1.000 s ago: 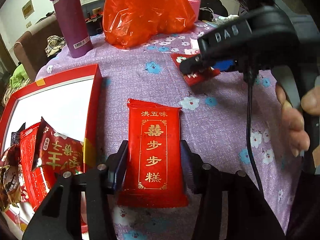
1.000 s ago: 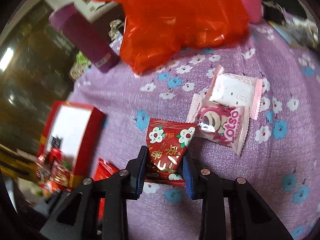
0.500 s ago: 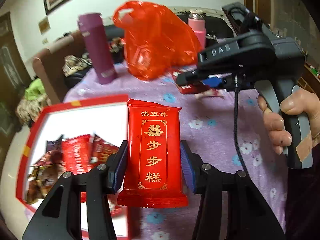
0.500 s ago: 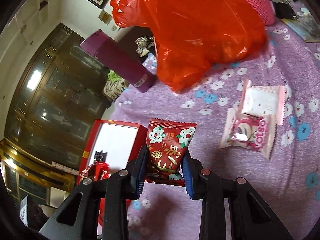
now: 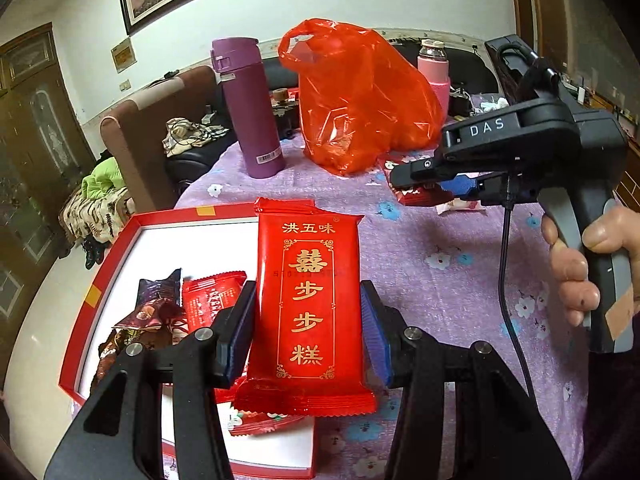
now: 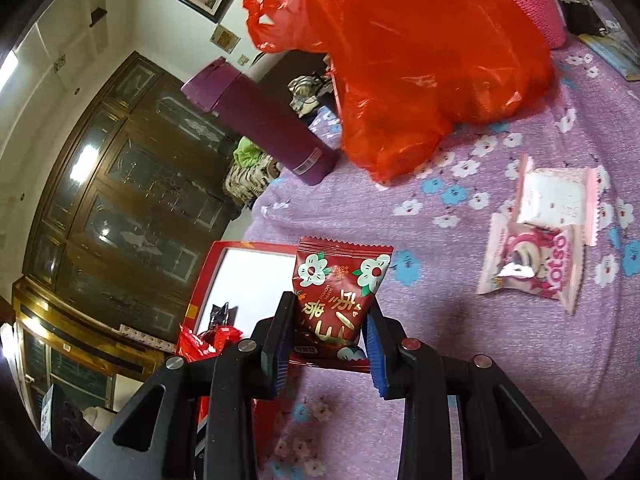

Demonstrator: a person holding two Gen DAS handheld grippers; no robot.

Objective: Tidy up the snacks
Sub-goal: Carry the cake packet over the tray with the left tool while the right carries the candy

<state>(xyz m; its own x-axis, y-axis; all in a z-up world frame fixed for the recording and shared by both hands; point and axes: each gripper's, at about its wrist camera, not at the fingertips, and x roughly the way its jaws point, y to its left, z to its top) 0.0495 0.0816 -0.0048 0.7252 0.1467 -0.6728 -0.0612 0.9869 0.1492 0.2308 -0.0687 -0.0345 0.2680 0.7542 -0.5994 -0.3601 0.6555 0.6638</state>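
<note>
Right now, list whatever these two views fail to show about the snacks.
- Left wrist view: red packet covers part of the box interior.
- Left wrist view: right gripper hides its snack.
- Right wrist view: red bag contents unreadable.
- Right wrist view: box mostly behind left gripper fingers.

Red snack packet in left gripper

The far half of the red box shows bare white floor; wrapped snacks crowd its near end. The purple flask and orange plastic bag block the far tablecloth, whose middle lies open.
</note>
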